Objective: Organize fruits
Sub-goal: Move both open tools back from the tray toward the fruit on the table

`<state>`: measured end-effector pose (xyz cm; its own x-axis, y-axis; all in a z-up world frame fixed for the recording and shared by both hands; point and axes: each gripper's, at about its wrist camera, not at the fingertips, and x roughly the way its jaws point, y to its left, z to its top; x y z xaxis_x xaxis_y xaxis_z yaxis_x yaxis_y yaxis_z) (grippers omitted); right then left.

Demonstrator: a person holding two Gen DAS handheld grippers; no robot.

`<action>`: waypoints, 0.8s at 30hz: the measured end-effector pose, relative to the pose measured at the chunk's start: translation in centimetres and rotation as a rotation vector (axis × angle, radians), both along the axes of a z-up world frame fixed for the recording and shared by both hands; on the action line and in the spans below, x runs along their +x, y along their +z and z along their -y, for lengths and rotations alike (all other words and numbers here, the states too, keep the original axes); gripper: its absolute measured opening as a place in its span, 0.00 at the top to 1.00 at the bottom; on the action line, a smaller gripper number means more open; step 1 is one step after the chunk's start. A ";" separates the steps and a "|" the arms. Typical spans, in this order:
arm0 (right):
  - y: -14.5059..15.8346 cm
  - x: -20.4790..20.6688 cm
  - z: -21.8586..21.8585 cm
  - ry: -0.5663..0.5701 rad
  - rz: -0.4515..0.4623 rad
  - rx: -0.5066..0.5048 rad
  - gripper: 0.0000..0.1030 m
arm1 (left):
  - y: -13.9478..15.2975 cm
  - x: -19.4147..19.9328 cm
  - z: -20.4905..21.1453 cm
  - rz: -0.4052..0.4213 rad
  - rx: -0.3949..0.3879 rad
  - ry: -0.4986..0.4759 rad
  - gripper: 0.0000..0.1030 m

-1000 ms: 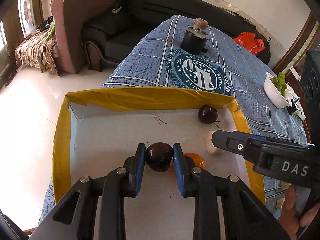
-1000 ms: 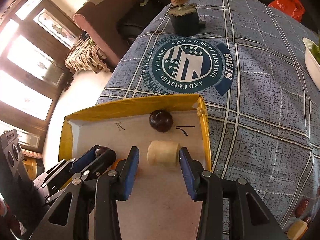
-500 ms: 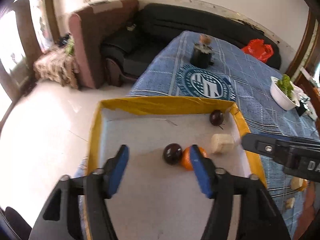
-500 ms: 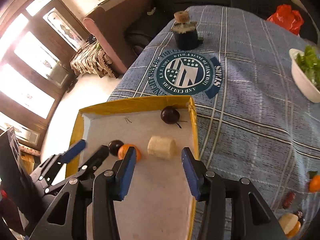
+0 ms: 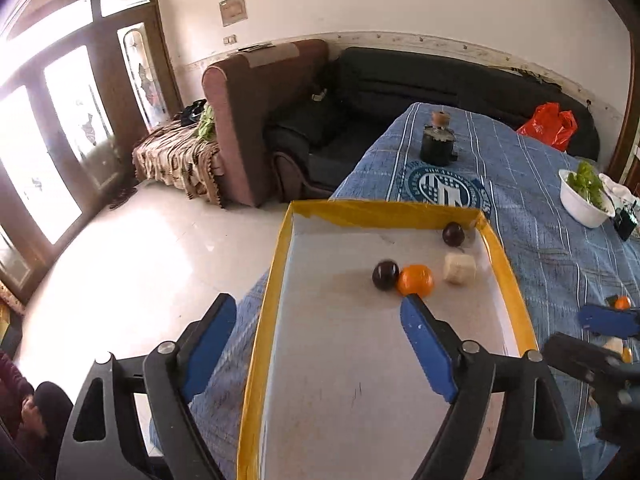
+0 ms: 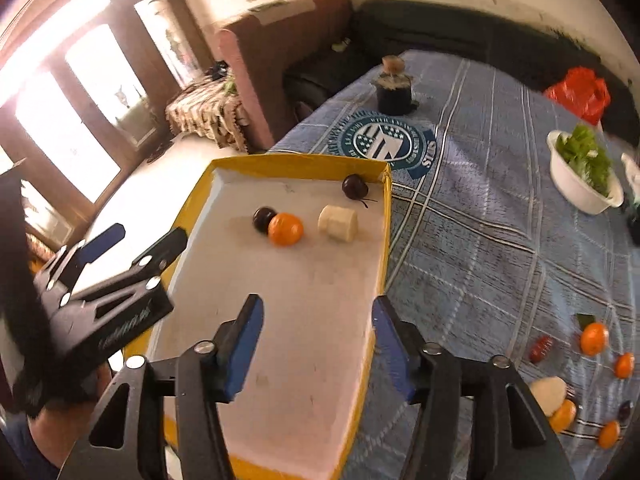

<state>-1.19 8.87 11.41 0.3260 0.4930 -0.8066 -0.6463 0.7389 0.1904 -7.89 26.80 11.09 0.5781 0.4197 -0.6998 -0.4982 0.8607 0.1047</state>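
Blue checked tabletop (image 6: 500, 240) carries a yellow-rimmed tray (image 5: 505, 268). Both grippers have just released: left gripper (image 5: 320, 344) and right gripper (image 6: 316, 344) fingers have been opening, now apart, empty. Dark plum (image 5: 385, 275) and pale banana piece (image 6: 338, 222) lie inside; loose fruit (image 6: 594, 338) remains at near right.

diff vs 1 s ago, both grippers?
Both let go. The left gripper released the dark plum; the right gripper released the pale fruit chunk. Both sets of jaws have just been opening, nothing between them now, and both pulled back from the fruit. The far plum, orange and yellow-rimmed box stayed put.
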 end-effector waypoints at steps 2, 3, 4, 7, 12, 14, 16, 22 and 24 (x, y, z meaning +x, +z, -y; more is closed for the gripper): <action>-0.2 -1.3 1.3 0.011 0.020 -0.007 0.31 | -0.1 -0.7 0.9 -0.002 0.007 0.001 0.16; -0.4 -1.9 2.0 0.014 0.025 -0.015 0.31 | -0.2 -1.1 1.6 -0.006 0.013 -0.001 0.15; -0.4 -2.2 2.5 0.016 0.027 -0.018 0.31 | -0.3 -1.2 2.0 -0.011 0.016 -0.003 0.15; -0.5 -3.1 4.4 0.022 0.032 -0.007 0.31 | -0.5 -1.4 3.4 -0.027 0.025 -0.009 0.15; -0.9 -3.4 7.3 -0.017 0.021 -0.006 0.31 | -0.2 -1.3 5.5 -0.033 0.048 -0.020 0.15; -1.0 -3.4 8.1 -0.030 0.015 -0.006 0.31 | -0.1 -1.1 6.5 -0.035 0.055 -0.032 0.15; -1.0 -3.4 9.0 -0.042 0.014 -0.003 0.31 | -0.1 -0.9 7.2 -0.035 0.065 -0.045 0.15; -1.2 -3.3 11.1 -0.074 0.007 -0.001 0.31 | -0.1 -0.2 9.9 -0.046 0.093 -0.093 0.15; -1.3 -3.2 11.8 -0.087 0.002 0.002 0.31 | -0.1 0.0 10.5 -0.048 0.099 -0.104 0.15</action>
